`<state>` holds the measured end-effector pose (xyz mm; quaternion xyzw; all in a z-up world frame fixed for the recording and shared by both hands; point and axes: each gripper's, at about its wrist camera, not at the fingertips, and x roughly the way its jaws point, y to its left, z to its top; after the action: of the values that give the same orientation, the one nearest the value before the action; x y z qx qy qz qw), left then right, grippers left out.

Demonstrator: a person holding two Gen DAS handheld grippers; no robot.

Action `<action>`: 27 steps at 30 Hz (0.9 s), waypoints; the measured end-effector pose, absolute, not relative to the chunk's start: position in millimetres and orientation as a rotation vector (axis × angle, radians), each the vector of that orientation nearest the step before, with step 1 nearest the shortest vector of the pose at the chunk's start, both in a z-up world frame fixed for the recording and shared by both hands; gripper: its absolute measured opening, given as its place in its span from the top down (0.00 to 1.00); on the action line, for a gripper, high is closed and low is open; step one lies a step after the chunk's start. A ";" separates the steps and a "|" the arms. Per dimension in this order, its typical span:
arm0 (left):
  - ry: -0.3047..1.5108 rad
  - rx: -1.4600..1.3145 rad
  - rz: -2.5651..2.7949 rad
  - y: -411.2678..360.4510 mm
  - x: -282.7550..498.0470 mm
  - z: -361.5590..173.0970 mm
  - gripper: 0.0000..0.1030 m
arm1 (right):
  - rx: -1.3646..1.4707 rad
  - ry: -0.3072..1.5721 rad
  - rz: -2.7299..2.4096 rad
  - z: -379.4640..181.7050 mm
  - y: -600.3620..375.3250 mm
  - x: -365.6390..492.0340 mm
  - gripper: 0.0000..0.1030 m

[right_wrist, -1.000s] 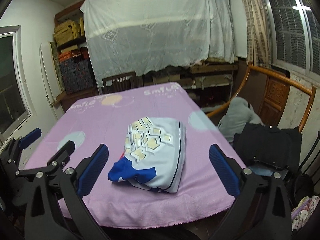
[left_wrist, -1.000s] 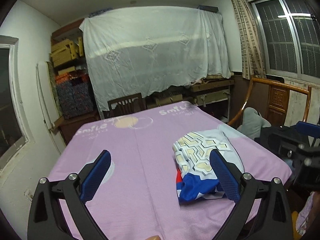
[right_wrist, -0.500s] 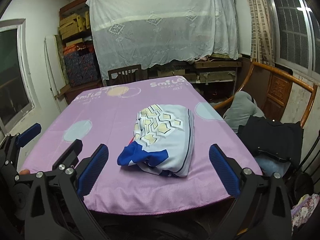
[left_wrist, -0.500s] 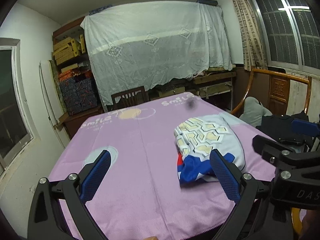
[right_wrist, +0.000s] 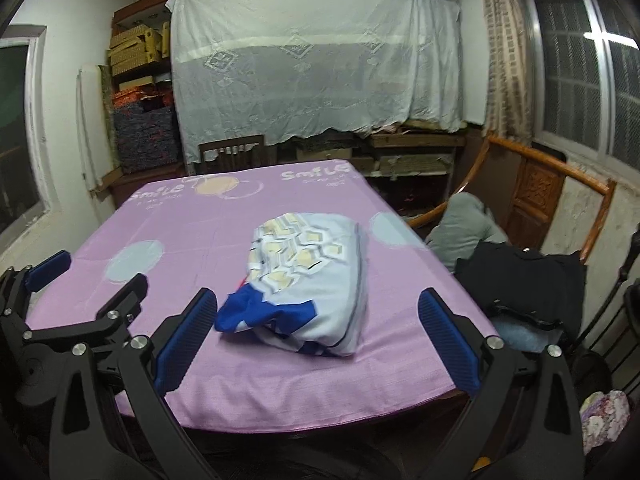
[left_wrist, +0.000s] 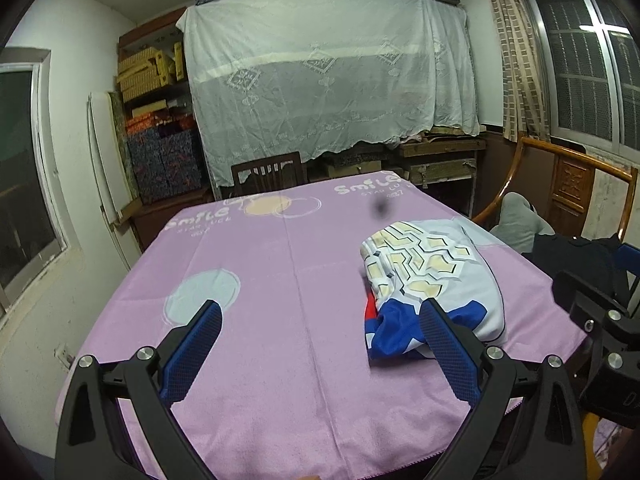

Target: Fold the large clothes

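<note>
Nearest, both tools hang off the table's front edge with jaws spread wide and nothing between them. From its own view the right gripper (right_wrist: 316, 344) looks almost straight at the folded garment (right_wrist: 308, 280), whose blue end points back toward the fingers and whose long axis runs away toward the far edge. The left gripper (left_wrist: 320, 354) sits to the side, so the bundle (left_wrist: 432, 280) lies ahead and to its right, partly behind its right-hand finger. That makes the right one the better placed, I judge, for any last touch. The garment rests on the purple tablecloth (right_wrist: 168, 220), toward the right front part of the table, apart from both tools. Beyond it, a wooden chair (right_wrist: 232, 154) stands at the far edge.
</note>
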<state>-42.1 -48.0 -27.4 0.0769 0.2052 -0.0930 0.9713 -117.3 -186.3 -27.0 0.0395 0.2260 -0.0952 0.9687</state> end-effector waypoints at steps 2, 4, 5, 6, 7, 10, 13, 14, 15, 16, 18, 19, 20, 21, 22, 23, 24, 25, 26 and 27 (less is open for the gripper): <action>0.419 0.148 -0.184 -47.7 -40.5 -27.2 0.04 | 0.058 0.443 -0.219 -27.1 -185.0 -118.0 0.05; 0.420 0.147 -0.189 -49.3 -41.2 -27.2 0.04 | 0.040 0.439 -0.229 -27.9 -183.7 -118.0 0.05; 0.418 0.151 -0.188 -50.8 -41.6 -27.0 0.04 | 0.038 0.443 -0.227 -29.1 -183.6 -116.8 0.05; 0.414 0.156 -0.181 -51.8 -42.2 -27.1 0.04 | 0.042 0.451 -0.219 -30.6 -185.1 -115.8 0.05; 0.415 0.156 -0.182 -52.2 -42.2 -27.2 0.04 | 0.045 0.454 -0.216 -31.5 -185.0 -115.2 0.05; 0.420 0.155 -0.187 -53.7 -42.0 -27.6 0.04 | 0.052 0.455 -0.218 -32.5 -186.8 -114.0 0.05; 0.425 0.159 -0.185 -54.3 -40.7 -29.0 0.04 | 0.051 0.455 -0.224 -33.4 -186.8 -112.8 0.05; 0.427 0.159 -0.185 -54.3 -40.2 -29.4 0.04 | 0.050 0.456 -0.224 -34.2 -186.7 -112.1 0.05; 0.429 0.158 -0.185 -54.4 -39.4 -29.7 0.04 | 0.051 0.458 -0.225 -34.7 -186.9 -111.4 0.05; 0.431 0.158 -0.185 -54.6 -39.0 -30.1 0.04 | 0.052 0.460 -0.225 -35.4 -186.7 -110.6 0.05; 0.433 0.159 -0.184 -54.8 -37.8 -30.4 0.04 | 0.051 0.461 -0.226 -36.1 -186.5 -109.7 0.05; 0.434 0.159 -0.184 -54.9 -37.4 -30.7 0.04 | 0.051 0.461 -0.226 -35.9 -186.5 -109.9 0.05; 0.435 0.159 -0.184 -54.9 -37.4 -30.8 0.04 | 0.050 0.462 -0.227 -36.3 -186.5 -109.2 0.05; 0.436 0.159 -0.184 -55.0 -37.1 -31.0 0.04 | 0.050 0.462 -0.228 -36.8 -186.5 -109.0 0.05; 0.437 0.159 -0.185 -55.2 -36.9 -31.4 0.04 | 0.051 0.463 -0.227 -36.8 -186.5 -109.0 0.05; 0.437 0.159 -0.185 -54.8 -36.7 -31.5 0.04 | 0.052 0.464 -0.226 -37.1 -186.8 -108.5 0.05; 0.438 0.159 -0.186 -54.9 -36.6 -31.8 0.04 | 0.054 0.466 -0.225 -37.6 -186.9 -108.1 0.05; 0.438 0.159 -0.186 -55.1 -36.2 -31.9 0.04 | 0.054 0.466 -0.226 -38.1 -187.0 -108.2 0.05; 0.439 0.160 -0.185 -55.8 -35.5 -32.6 0.04 | 0.053 0.465 -0.227 -38.0 -187.0 -108.2 0.05; 0.440 0.160 -0.185 -56.5 -35.4 -33.5 0.04 | 0.052 0.464 -0.229 -38.1 -186.8 -108.4 0.05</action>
<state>-35.4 -56.5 -33.5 0.0793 0.2177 -0.0917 0.9685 -108.4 -186.8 -38.1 0.0255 0.2294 -0.1132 0.9664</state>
